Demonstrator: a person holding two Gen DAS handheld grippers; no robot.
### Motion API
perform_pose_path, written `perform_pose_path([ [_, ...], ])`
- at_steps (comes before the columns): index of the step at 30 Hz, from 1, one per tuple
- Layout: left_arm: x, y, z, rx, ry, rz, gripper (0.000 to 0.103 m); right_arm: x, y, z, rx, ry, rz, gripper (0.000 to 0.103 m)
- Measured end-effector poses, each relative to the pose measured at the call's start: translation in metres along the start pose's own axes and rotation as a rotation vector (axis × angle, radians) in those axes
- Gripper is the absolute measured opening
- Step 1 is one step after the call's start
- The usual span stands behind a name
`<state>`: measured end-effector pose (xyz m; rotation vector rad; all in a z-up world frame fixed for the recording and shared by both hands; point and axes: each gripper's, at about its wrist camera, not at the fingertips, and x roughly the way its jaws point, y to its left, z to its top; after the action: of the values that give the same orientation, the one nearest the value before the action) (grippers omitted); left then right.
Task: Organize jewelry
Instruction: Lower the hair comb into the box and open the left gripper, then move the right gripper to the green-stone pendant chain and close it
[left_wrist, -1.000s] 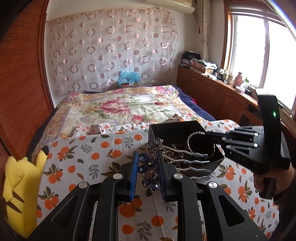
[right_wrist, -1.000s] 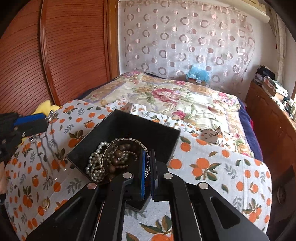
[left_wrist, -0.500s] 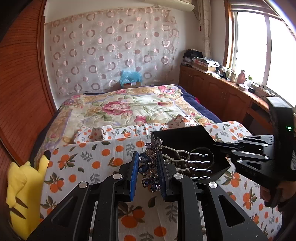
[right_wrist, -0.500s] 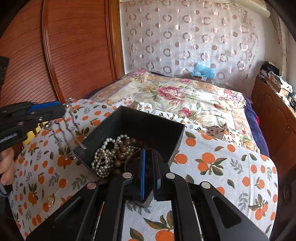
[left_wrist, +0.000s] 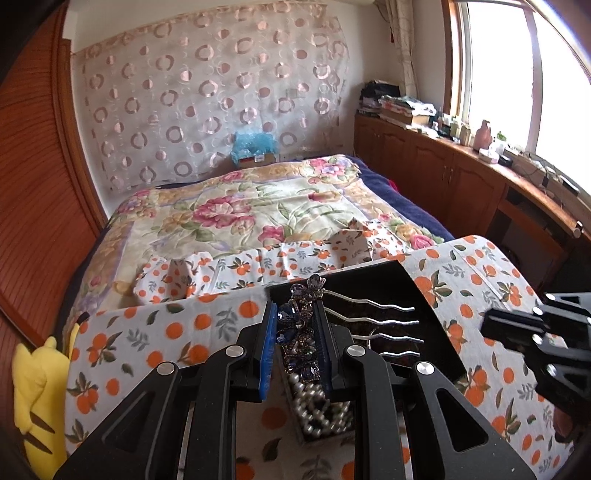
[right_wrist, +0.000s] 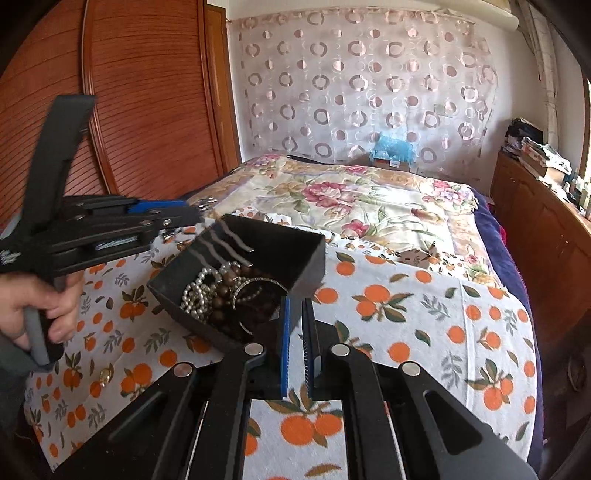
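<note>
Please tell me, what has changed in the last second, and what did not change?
The left tool carried the hair comb over the black box, so its prongs now hang above the beads. The right tool has the same grip on the box's edge. The comb is not released yet.

Daylight is streaming through a large window (left_wrist: 532, 74) onto a long run of wooden cabinets (left_wrist: 436, 173), their top crowded with books and small bottles. A sheer curtain with circle patterns (left_wrist: 207, 92) is hanging across the far wall behind a bed under a floral quilt (left_wrist: 240, 214), while ribbed wooden panelling (right_wrist: 140, 92) is lining the opposite side.
</note>
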<state>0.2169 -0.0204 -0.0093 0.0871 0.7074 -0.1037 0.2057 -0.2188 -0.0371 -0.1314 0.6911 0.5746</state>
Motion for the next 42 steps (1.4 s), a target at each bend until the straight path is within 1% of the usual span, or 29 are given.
perform_pose_path([
  [8,0.020,-0.015,0.005,0.024,0.026,0.014,0.019,-0.008,-0.007,-0.015,0.008,-0.004,0.001,0.009],
  [10,0.022,-0.016,0.006,0.022,0.031,0.011,0.022,-0.009,-0.007,-0.015,0.007,-0.006,0.000,0.009],
  [11,0.021,-0.018,0.006,0.022,0.034,0.009,0.028,-0.010,-0.007,-0.016,0.006,-0.008,0.002,0.009],
  [16,0.006,-0.024,-0.001,0.031,0.021,-0.016,0.030,-0.020,-0.003,-0.026,0.004,-0.022,0.009,0.009],
  [19,-0.011,-0.026,-0.011,0.044,0.003,-0.039,0.035,-0.029,0.004,-0.032,0.008,-0.031,0.019,0.009],
  [27,-0.055,-0.020,-0.037,0.053,-0.034,-0.076,0.037,-0.047,0.027,-0.046,-0.004,-0.039,0.046,0.009],
  [28,-0.060,-0.019,-0.043,0.052,-0.036,-0.080,0.039,-0.048,0.029,-0.047,-0.008,-0.037,0.047,0.009],
  [29,-0.066,-0.017,-0.049,0.051,-0.038,-0.087,0.045,-0.050,0.033,-0.049,-0.013,-0.036,0.046,0.009],
  [30,-0.070,-0.015,-0.054,0.052,-0.041,-0.091,0.048,-0.053,0.037,-0.052,-0.019,-0.037,0.047,0.009],
  [31,-0.074,-0.014,-0.059,0.052,-0.043,-0.093,0.048,-0.055,0.039,-0.053,-0.022,-0.037,0.050,0.009],
  [34,-0.084,-0.008,-0.078,0.045,-0.035,-0.088,0.048,-0.060,0.048,-0.058,-0.034,-0.036,0.061,0.010],
  [36,-0.089,-0.004,-0.090,0.040,-0.026,-0.091,0.049,-0.062,0.055,-0.064,-0.040,-0.030,0.071,0.015],
  [40,-0.095,0.005,-0.112,0.018,-0.005,-0.085,0.049,-0.063,0.064,-0.073,-0.045,-0.013,0.080,0.016],
  [42,-0.097,0.010,-0.122,0.006,0.005,-0.085,0.052,-0.063,0.068,-0.078,-0.045,-0.007,0.083,0.016],
])
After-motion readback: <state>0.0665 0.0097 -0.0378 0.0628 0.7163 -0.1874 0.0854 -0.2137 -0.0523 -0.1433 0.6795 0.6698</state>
